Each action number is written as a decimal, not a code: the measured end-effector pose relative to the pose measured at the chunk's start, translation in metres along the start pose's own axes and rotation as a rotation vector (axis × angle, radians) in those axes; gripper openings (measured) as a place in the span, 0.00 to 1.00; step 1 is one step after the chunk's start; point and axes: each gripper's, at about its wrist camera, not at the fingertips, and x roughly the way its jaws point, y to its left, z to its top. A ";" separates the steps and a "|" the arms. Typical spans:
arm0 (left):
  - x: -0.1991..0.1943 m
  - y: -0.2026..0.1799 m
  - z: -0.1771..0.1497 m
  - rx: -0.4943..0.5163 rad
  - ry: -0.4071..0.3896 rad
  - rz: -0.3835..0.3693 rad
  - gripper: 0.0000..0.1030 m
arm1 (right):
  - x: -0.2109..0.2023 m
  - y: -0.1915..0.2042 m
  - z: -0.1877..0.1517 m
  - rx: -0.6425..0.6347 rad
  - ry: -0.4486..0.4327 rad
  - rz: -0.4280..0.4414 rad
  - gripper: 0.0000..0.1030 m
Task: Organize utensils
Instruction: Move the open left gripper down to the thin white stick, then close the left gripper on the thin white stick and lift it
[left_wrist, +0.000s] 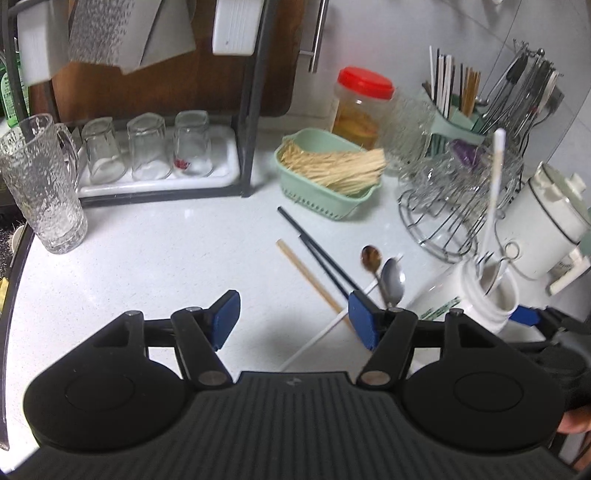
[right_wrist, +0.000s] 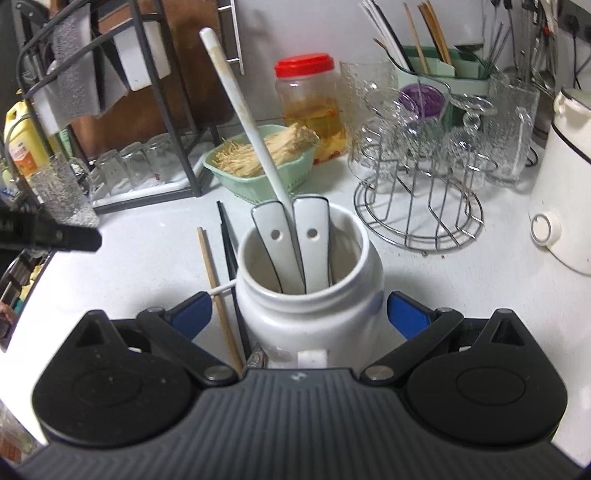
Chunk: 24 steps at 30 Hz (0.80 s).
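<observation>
A white ceramic jar stands between the wide-open fingers of my right gripper; the blue pads sit beside it, apart from its sides. It holds two white spoons and a long white ladle. The jar also shows in the left wrist view. On the counter lie black chopsticks, a wooden chopstick, a white chopstick, a metal spoon and a brown spoon. My left gripper is open and empty above the counter, just left of them.
A green basket of wooden sticks, a red-lidded jar, a wire glass rack, a green chopstick holder, a white kettle, a glass pitcher and a tray of upturned glasses stand around.
</observation>
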 end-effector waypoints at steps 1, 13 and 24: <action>0.003 0.003 -0.002 0.004 0.004 -0.011 0.68 | 0.000 0.000 0.000 0.009 0.002 0.005 1.00; 0.038 0.006 -0.011 0.084 0.033 -0.041 0.75 | -0.001 0.004 -0.015 0.068 -0.039 -0.026 1.00; 0.080 0.002 -0.020 0.124 0.131 -0.110 0.74 | 0.006 0.008 -0.014 0.023 -0.074 -0.103 1.00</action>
